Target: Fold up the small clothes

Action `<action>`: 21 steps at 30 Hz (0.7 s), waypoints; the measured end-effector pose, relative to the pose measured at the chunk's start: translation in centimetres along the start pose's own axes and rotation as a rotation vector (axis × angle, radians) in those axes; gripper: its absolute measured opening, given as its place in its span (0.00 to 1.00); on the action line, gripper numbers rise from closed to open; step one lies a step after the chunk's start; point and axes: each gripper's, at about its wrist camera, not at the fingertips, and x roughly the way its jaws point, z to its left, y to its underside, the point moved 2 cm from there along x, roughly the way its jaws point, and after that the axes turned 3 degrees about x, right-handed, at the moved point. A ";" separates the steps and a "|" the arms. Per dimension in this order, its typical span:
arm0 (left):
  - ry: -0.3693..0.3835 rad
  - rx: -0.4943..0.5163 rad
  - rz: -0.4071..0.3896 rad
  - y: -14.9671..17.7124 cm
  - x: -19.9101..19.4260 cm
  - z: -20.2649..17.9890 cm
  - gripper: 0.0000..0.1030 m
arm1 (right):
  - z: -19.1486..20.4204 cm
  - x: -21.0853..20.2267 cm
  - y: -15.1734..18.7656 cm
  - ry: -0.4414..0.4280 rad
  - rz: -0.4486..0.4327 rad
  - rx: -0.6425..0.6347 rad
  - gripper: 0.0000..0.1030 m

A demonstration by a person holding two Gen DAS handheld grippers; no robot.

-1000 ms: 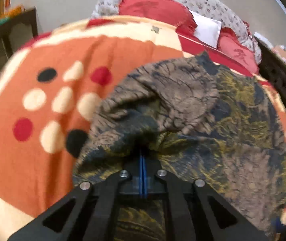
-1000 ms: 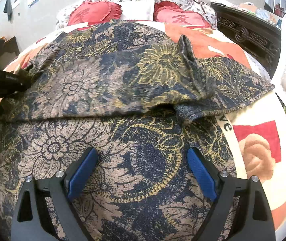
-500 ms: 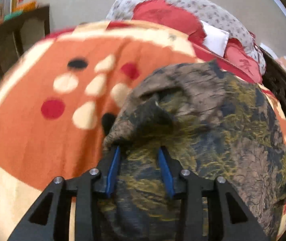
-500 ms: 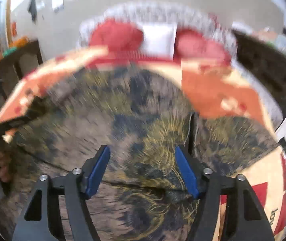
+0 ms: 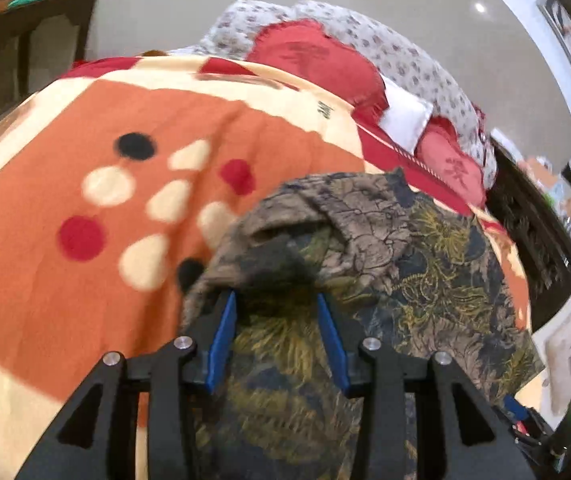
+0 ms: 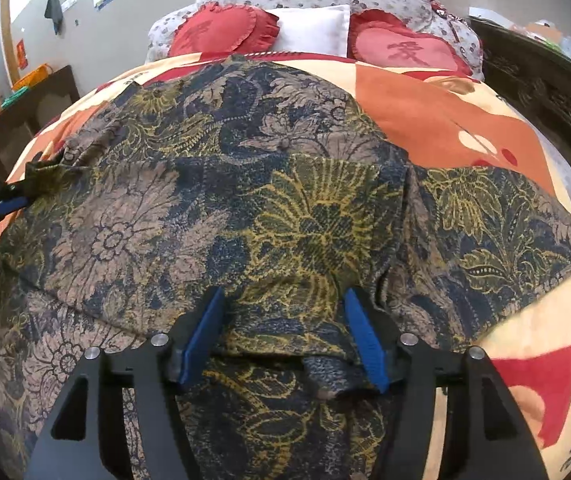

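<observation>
A floral garment (image 6: 285, 200) in dark blue, tan and yellow lies spread on the bed, its far part folded over the near part. My right gripper (image 6: 283, 296) hovers over the fold's near edge. Its jaws are opening, and cloth lies under and between the blue pads (image 6: 205, 332) without being pinched. My left gripper (image 5: 275, 300) stands open at the garment's (image 5: 425, 260) left edge, where a bunched fold rises just past its fingertips. The right wrist view shows that left gripper (image 6: 5, 200) at the far left, next to a rumpled corner of cloth.
The bed carries an orange and cream blanket (image 5: 85, 160) with dots. Red heart cushions (image 6: 221, 32) and a white pillow (image 6: 313, 32) sit at the head. A dark carved frame (image 6: 545, 92) borders the right side, and dark wooden furniture (image 5: 25, 60) stands to the left.
My left gripper was shut on a fold of the garment; it has let go and opened. My right gripper moved across the cloth to the folded edge, its jaws narrower than before.
</observation>
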 end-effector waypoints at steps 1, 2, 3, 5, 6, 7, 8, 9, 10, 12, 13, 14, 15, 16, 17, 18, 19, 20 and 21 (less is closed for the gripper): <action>-0.023 0.010 0.001 -0.5 0.5 -0.2 0.42 | -0.2 0.2 -0.4 0.000 -0.003 -0.001 0.63; -0.042 -0.003 -0.008 -1.3 0.9 -0.2 0.42 | -0.1 0.2 -0.3 0.003 -0.007 -0.005 0.63; -0.059 -0.028 -0.012 -1.8 1.2 0.3 0.42 | 0.0 0.2 -0.2 0.006 -0.009 -0.008 0.63; -0.151 -0.083 0.030 -2.7 2.7 1.9 0.48 | 0.1 0.3 -0.2 0.015 -0.011 -0.017 0.63; -0.147 -0.109 0.064 -2.7 3.5 2.7 0.50 | 0.1 0.2 0.0 0.014 -0.012 -0.018 0.63; -0.132 -0.116 0.059 -2.9 3.6 2.9 0.50 | 0.1 0.1 0.1 0.011 -0.013 -0.015 0.63; -0.137 -0.103 0.065 -3.2 3.5 2.7 0.50 | 0.0 0.0 0.2 0.008 -0.014 -0.013 0.63; -0.143 -0.092 0.074 -3.3 3.4 2.5 0.50 | 0.0 0.0 0.3 0.007 -0.014 -0.013 0.63; -0.144 -0.076 0.079 -3.3 2.9 2.2 0.50 | 0.0 0.0 0.3 0.007 -0.015 -0.013 0.63; -0.126 -0.054 0.046 -3.0 1.2 1.8 0.50 | 0.0 0.0 0.3 0.008 -0.014 -0.014 0.63; -0.111 -0.042 0.023 -2.5 -0.1 1.5 0.50 | 0.0 0.0 0.3 0.008 -0.014 -0.013 0.63; -0.087 -0.029 0.007 -1.6 -1.3 1.1 0.50 | 0.0 0.0 0.3 0.010 -0.016 -0.015 0.63; -0.075 -0.012 -0.004 -0.6 -2.3 0.7 0.50 | 0.0 0.0 0.3 0.012 -0.016 -0.016 0.63; -0.068 0.012 -0.009 0.3 -3.1 0.3 0.51 | 0.1 -0.1 0.3 0.016 -0.018 -0.020 0.63; -0.065 0.050 -0.012 1.7 -3.8 -0.4 0.51 | 0.1 -0.1 0.3 0.018 -0.019 -0.021 0.63; -0.072 0.081 -0.010 2.7 -4.0 -0.9 0.52 | 0.1 -0.1 0.3 0.018 -0.019 -0.021 0.63; -0.087 0.114 -0.011 3.7 -4.2 -1.2 0.53 | 0.2 -0.1 0.4 0.020 -0.018 -0.022 0.63; -0.118 0.145 -0.008 4.8 -4.1 -1.5 0.54 | 0.2 -0.1 0.4 0.020 -0.018 -0.023 0.63; -0.139 0.152 0.001 5.5 -3.9 -1.4 0.55 | 0.2 -0.1 0.4 0.022 -0.017 -0.024 0.63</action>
